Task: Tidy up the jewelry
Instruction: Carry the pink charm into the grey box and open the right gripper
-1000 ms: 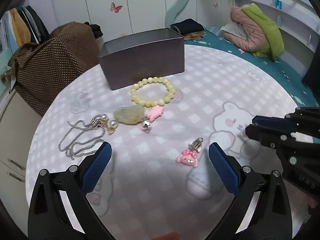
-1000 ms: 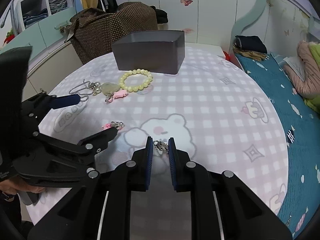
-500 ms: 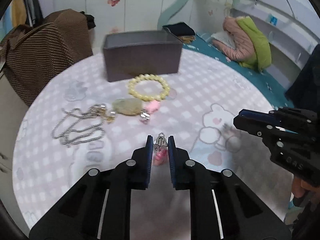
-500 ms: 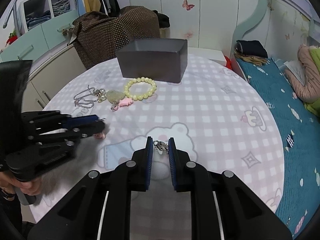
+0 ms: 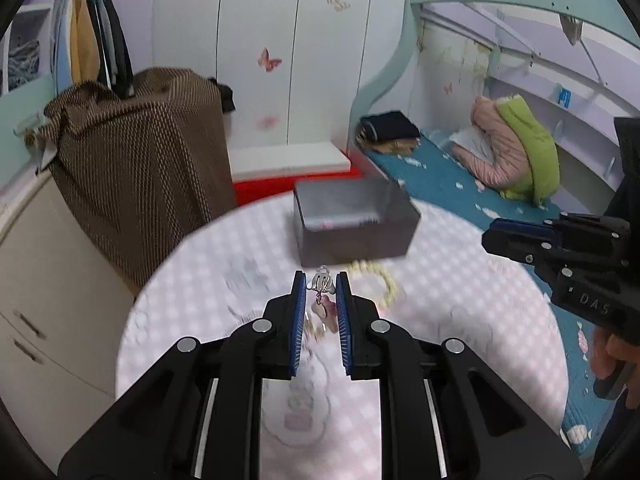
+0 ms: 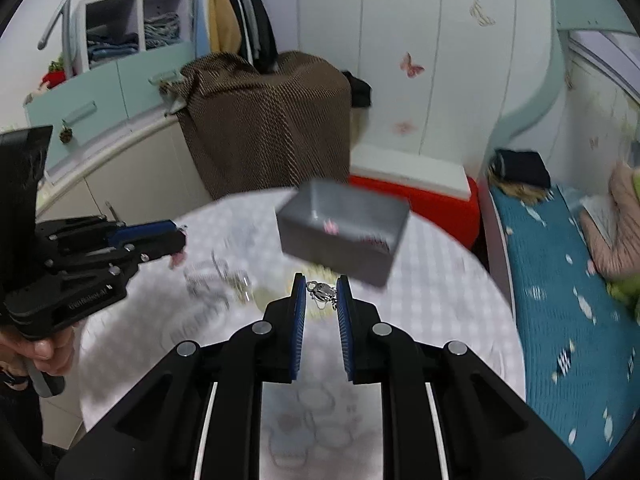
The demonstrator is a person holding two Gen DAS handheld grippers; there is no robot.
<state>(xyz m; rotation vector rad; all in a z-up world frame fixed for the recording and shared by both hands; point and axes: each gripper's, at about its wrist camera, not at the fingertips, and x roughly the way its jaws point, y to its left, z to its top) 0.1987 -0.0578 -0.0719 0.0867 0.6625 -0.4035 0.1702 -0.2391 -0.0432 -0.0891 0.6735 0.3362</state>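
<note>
Left wrist view: left gripper (image 5: pixel 321 283) clamped on silver clasp (image 5: pixel 322 281) of a pink charm (image 5: pixel 323 308), which hangs between the blue pads (image 5: pixel 299 320), off the table (image 5: pixel 460 320). Grey box (image 5: pixel 352 226) open-topped, just beyond the fingertips; yellow bead bracelet (image 5: pixel 386 286) on the cloth in front of the box, blurred. Right gripper (image 5: pixel 520 236) at right, above table edge. Right wrist view: right gripper (image 6: pixel 321 294) closed on a small silver clasp piece (image 6: pixel 322 292) with fine chain. Grey box (image 6: pixel 344 228) ahead, something pink inside. Silver chain (image 6: pixel 218 280) on table (image 6: pixel 440 280) at left, blurred. Left gripper (image 6: pixel 176 236) at left with pink charm (image 6: pixel 178 258) dangling under its tips.
</note>
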